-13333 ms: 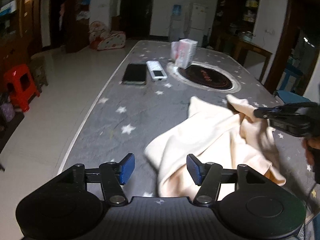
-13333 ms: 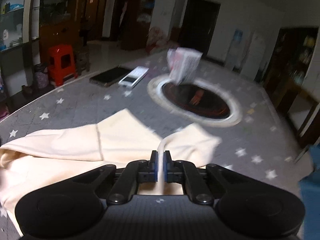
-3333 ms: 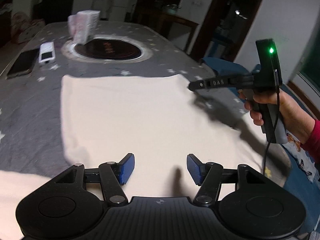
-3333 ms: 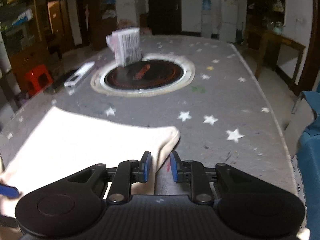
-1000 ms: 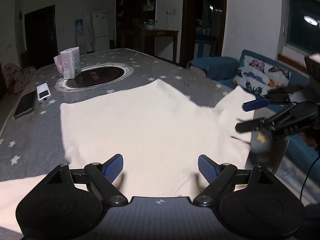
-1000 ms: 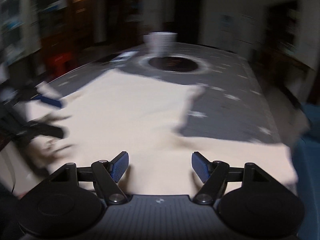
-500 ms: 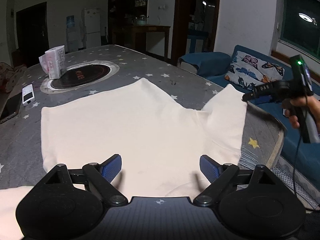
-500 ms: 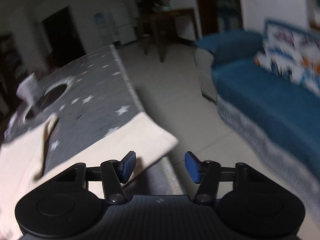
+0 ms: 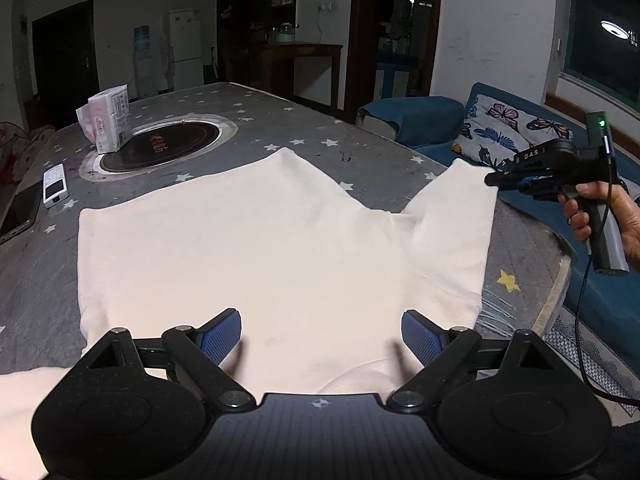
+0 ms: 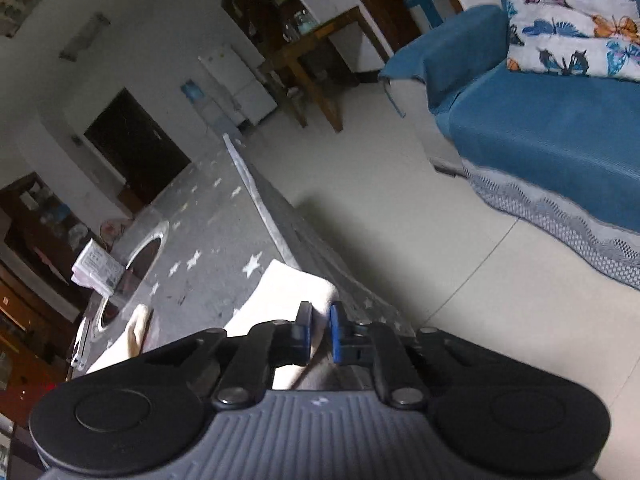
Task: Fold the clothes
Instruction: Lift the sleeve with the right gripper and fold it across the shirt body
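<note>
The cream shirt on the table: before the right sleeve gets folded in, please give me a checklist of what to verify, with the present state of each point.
1. Cream shirt body lies flat on the table: ok.
2. Right gripper has the sleeve end between its fingers: ok, though how firmly, cannot tell.
3. Left gripper open, over the collar end, holding nothing: ok.
4. Landing area on the shirt body free of objects: ok.
5. Tissue pack and remote apart from the cloth: ok.
6. Left sleeve laid straight: cannot tell, mostly hidden.
</note>
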